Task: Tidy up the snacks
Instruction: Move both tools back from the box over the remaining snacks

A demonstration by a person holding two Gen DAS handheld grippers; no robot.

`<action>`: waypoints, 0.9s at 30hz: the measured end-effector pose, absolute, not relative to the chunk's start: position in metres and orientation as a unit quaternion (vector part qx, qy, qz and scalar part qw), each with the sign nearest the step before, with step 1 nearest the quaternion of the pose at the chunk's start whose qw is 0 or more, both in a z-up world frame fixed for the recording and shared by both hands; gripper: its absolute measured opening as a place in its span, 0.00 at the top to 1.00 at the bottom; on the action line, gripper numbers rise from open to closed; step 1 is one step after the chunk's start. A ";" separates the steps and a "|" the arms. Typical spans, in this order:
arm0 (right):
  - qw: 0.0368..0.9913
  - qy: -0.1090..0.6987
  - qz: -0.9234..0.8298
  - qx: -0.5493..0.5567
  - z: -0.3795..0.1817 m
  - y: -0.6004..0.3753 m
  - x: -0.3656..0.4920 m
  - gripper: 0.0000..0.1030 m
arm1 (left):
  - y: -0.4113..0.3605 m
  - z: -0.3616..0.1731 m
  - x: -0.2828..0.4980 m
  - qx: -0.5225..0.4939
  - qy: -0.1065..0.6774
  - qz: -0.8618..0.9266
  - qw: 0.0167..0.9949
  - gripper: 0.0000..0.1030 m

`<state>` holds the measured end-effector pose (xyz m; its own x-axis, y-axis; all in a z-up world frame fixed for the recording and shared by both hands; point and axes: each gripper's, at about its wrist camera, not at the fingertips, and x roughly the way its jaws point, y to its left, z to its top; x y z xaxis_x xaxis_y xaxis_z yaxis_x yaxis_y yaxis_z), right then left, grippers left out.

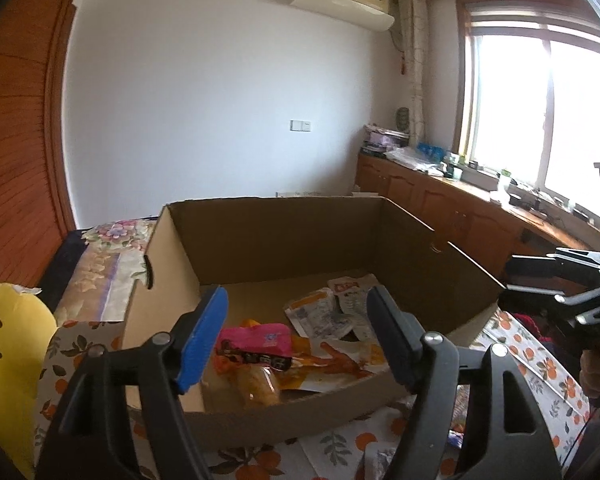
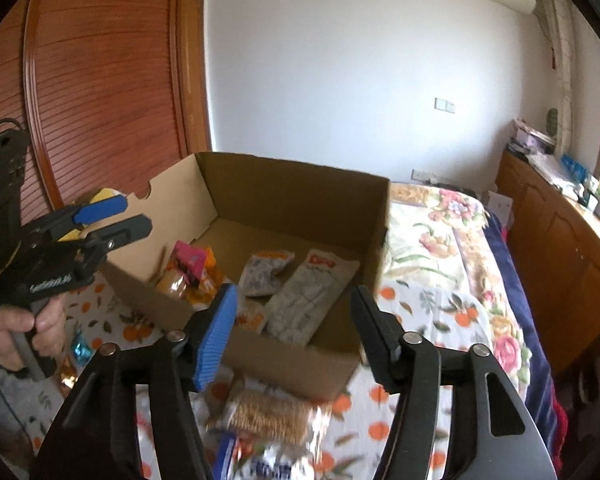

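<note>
Cardboard box [image 2: 292,196] holding snack packets [image 2: 300,296], pink wrapper [image 1: 256,340], both tools released, nothing gripped

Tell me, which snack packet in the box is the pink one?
The pink packet lying at the left end of the cardboard box, atop the orange wrappers. The other packets beside it are white with orange tops.

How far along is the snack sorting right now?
Partly done. Several snack packets already lie in the cardboard box. Nothing is in hand: the left hand-held gripper and right hand-held gripper are open. A cracker pack remains on the bedspread.
</note>
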<state>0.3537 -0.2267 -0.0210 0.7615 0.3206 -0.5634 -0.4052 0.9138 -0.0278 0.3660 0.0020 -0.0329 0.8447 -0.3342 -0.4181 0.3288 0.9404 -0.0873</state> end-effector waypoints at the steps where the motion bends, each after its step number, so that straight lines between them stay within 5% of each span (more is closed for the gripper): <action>1: 0.934 0.290 0.193 -0.074 -0.022 -0.229 0.349 0.34 | 0.001 -0.033 0.365 -0.003 0.219 -0.173 0.960 0.29; 13: 0.919 0.349 0.179 -0.050 -0.069 -0.238 0.323 0.04 | 0.001 -0.025 0.329 0.010 0.214 -0.175 0.961 0.29; 27: 0.892 0.421 0.160 -0.035 -0.134 -0.218 0.351 0.02 | 0.054 -0.046 0.297 -0.014 0.253 -0.114 0.961 0.25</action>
<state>0.3512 -0.2183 -0.1337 0.5941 0.2562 -0.7625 -0.3157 0.9461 0.0719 0.2971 0.0538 -0.0465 0.8464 -0.2258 -0.4822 0.2116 0.9737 -0.0846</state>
